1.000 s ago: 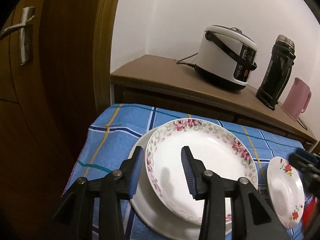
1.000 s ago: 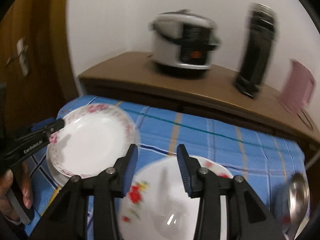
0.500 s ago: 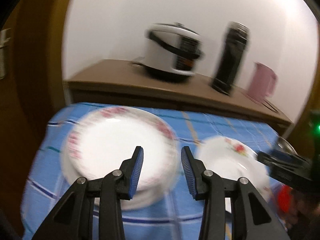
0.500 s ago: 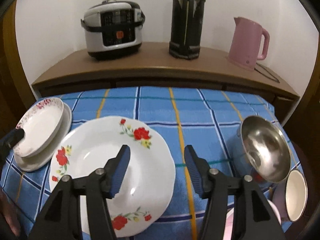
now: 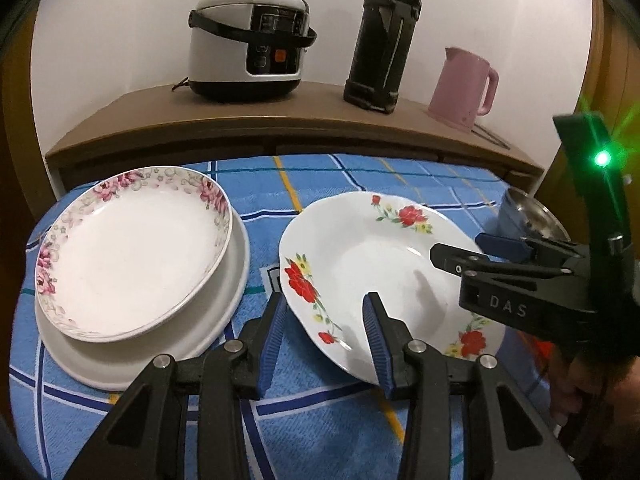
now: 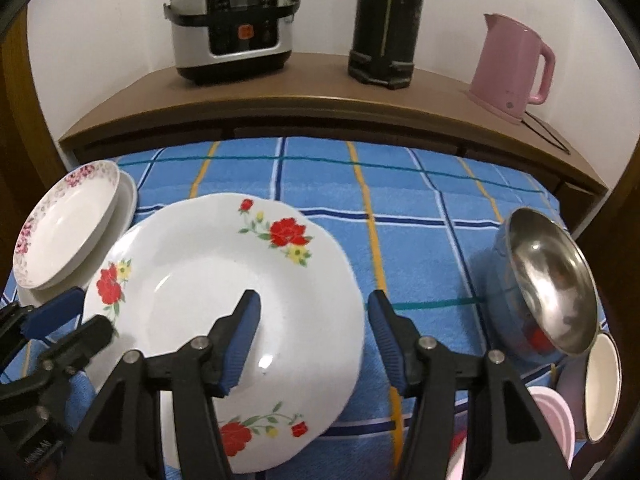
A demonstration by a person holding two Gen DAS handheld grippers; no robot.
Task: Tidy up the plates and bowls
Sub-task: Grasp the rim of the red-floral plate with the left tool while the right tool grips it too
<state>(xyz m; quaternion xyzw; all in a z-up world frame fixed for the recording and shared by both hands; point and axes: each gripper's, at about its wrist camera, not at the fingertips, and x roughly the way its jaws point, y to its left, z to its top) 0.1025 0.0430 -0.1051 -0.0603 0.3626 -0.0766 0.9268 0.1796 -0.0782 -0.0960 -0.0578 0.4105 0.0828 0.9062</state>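
— What do we have between our fingers?

— The big white plate with red flowers (image 6: 208,264) and a wavy rim. It sits in the middle of the bench, on the blue checked cloth (image 6: 420,200), which looks like towelling. Our left gripper (image 5: 325,304) straddles its near left rim and our right gripper (image 6: 314,300) its near right rim. On each, one ribbed blue finger is over the glazed face and the other is past the edge.

— Are we gripping it?

— No. Both pairs of fingers stand apart, and no pad presses the china. We cannot tell whether the plate lies quite flat.

— And the other dishes?

— At the left, a deep plate with a pink flower border (image 5: 132,248) rests inside a wider plain white plate (image 5: 236,280). At the right, a shiny steel bowl (image 6: 548,280) is tipped on its side. A small cream-lined bowl (image 6: 600,388) is just near of it.

— And beyond the bench?

— A wooden sideboard (image 5: 280,120) holds a rounded rice cooker (image 5: 248,48), a tall black flask (image 5: 384,40) and a matt pink kettle (image 5: 464,84).
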